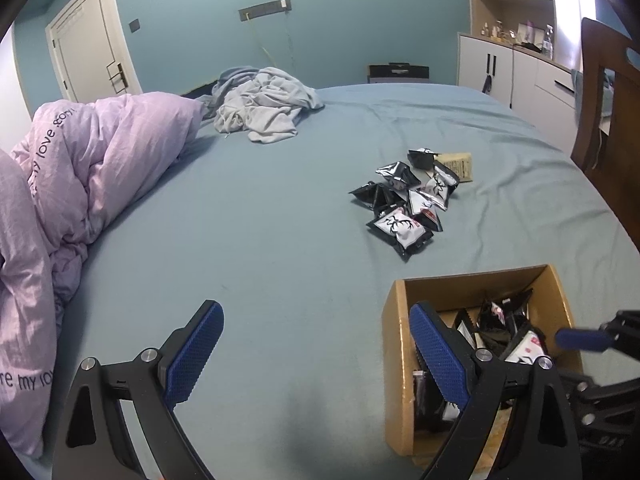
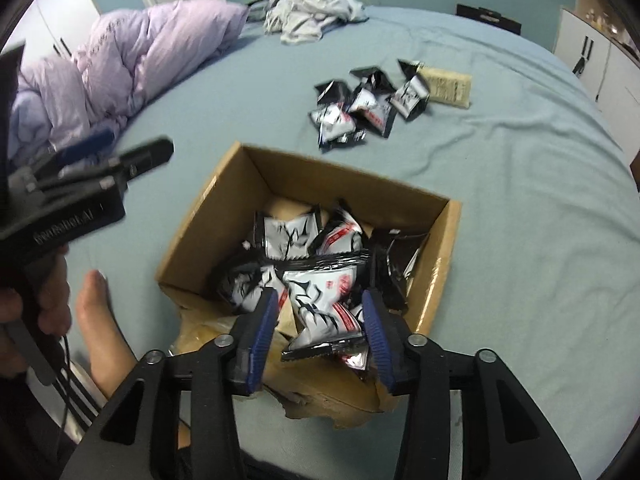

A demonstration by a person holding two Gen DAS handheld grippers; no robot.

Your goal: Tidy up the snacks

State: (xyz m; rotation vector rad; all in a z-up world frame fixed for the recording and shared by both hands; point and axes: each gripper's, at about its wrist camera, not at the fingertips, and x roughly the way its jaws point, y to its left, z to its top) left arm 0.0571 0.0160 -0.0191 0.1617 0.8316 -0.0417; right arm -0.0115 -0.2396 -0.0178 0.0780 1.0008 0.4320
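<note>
Snack packets [image 2: 304, 264] fill cardboard box [image 2: 208, 216]; right gripper [image 2: 320, 320] fingers parted, left gripper [image 1: 316, 356] wide.

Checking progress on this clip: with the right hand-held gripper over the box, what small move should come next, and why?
Probably lift the right hand-held gripper clear of the cardboard box. A snack packet lies between its parted pads above the packets already boxed, and loose packets wait on the bed sheet.

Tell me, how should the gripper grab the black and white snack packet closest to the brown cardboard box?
Probably from above, pinching across the puffy white middle of the black and white snack packet. It lies flat on the blue bedsheet at the near edge of the pile, so that side is free; its crimped ends look thin and slippery.
</note>
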